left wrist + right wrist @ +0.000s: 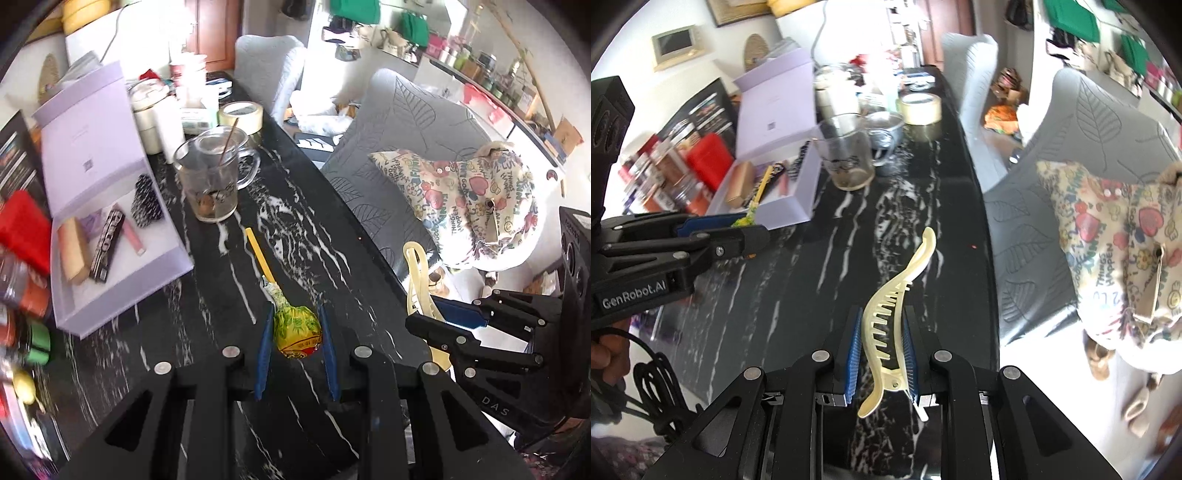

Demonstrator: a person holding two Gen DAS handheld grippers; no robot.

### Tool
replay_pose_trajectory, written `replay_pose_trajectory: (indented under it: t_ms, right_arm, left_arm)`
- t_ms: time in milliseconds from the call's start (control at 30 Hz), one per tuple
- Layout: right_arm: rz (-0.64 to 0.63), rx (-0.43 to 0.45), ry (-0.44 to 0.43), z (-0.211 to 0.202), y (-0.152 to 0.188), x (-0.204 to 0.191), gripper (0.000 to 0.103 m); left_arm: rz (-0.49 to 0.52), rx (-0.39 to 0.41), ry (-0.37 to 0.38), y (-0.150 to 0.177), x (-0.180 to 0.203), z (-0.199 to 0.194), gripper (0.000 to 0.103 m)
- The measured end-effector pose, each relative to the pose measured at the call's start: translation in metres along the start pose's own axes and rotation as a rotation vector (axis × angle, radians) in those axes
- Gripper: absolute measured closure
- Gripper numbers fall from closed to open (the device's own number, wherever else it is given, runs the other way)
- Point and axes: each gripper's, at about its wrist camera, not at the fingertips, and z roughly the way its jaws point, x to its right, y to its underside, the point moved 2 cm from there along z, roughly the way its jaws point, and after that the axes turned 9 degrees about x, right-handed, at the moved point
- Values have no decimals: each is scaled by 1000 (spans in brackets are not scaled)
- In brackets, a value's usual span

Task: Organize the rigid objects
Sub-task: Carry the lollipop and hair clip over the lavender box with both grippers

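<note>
- Lollipop (297,332) in yellow-green wrapper sits clamped between the blue pads of the left claw (296,350), its yellow stick pointing away over the black marbled table (314,229).
- Cream hair clip (895,317) is pinched near its hinge by the right claw (881,354), toothed jaw and long curved tip reaching forward above the table; the clip's tail end drops out of sight between the fingers.
- Items at the left edge of the left wrist view blur into red, green and yellow shapes.
- Farther off, a glass mug (214,177) stands beside an open lilac box (110,206) holding small items; a tape roll (242,116) lies beyond.
- Clutter at the far end is washed out by glare.
</note>
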Motion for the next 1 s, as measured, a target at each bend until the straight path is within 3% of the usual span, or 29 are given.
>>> replay_pose_trajectory:
  t_ms: [300, 567, 1000]
  right_arm:
    - [-85, -19, -56, -7, 7, -27, 82]
    - [-133, -63, -99, 7, 15, -63, 82]
    - [-107, -73, -100, 28, 17, -131, 82]
  left_arm:
    - [-82, 22, -44, 27, -10, -26, 78]
    - [-145, 17, -77, 46, -45, -37, 78]
    - [-141, -5, -30, 55, -108, -52, 78]
